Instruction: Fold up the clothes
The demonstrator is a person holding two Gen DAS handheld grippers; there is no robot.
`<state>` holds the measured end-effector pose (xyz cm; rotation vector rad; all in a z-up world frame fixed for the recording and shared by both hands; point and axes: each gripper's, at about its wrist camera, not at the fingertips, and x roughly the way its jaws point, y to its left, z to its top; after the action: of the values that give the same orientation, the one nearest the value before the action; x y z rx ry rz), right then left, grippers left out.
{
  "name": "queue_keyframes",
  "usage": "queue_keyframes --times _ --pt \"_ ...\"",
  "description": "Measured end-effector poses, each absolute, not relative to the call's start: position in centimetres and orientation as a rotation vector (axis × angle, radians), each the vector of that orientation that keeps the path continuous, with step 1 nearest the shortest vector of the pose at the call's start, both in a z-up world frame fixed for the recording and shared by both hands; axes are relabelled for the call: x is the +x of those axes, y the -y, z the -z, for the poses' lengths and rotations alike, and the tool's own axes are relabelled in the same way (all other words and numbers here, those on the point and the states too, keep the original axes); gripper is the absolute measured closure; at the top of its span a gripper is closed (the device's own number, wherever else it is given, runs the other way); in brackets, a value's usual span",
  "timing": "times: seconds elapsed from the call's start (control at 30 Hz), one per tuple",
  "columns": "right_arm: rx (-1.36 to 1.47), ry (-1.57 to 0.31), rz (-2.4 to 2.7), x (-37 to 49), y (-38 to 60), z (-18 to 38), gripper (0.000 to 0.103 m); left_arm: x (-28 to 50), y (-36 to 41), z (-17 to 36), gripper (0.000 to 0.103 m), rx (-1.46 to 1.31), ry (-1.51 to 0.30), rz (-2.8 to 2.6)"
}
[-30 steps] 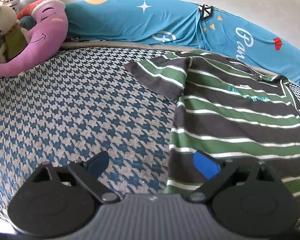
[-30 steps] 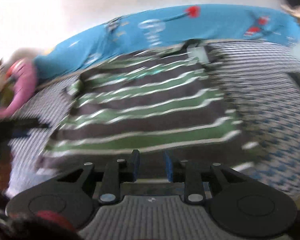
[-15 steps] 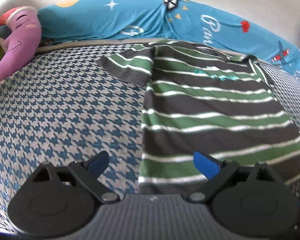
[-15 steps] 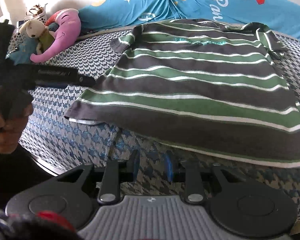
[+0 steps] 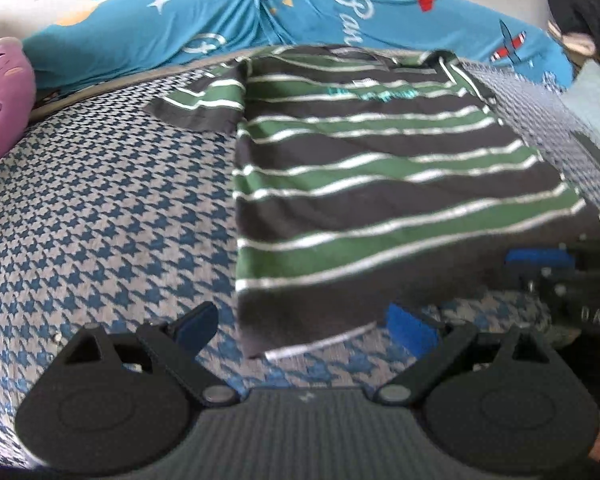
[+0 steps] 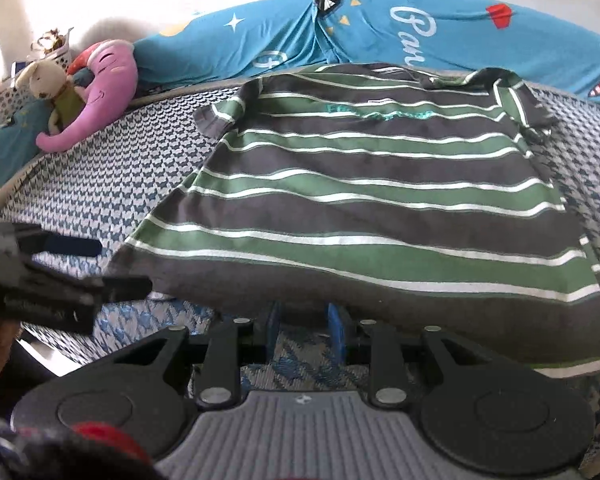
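The striped shirt [image 6: 364, 208] lies flat mid-frame on the bed [image 5: 100, 220]. Your left gripper [image 5: 306, 326] is spread wide; your right gripper [image 6: 300, 324] is half open, holding nothing. Next, pinch the bottom hem.

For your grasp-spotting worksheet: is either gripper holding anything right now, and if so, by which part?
Nothing is held. The left gripper is wide open at the striped shirt's hem corner; the right gripper is narrowly open just short of the hem.

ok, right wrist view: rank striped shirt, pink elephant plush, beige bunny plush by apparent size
1. striped shirt, by far the largest.
2. pink elephant plush.
3. beige bunny plush, smallest.
Both plushes lie farther from the camera, so true sizes are unsure.
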<state>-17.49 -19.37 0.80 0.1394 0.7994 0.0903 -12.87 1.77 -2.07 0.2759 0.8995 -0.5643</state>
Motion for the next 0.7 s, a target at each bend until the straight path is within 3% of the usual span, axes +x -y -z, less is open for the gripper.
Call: queue_keyframes --times 0.7 --pt "0.037 -0.837 -0.249 -18.2 17.0 -0.2 0.076 -12.2 -1.2 3.5 0.008 0.319 -0.932 0.529"
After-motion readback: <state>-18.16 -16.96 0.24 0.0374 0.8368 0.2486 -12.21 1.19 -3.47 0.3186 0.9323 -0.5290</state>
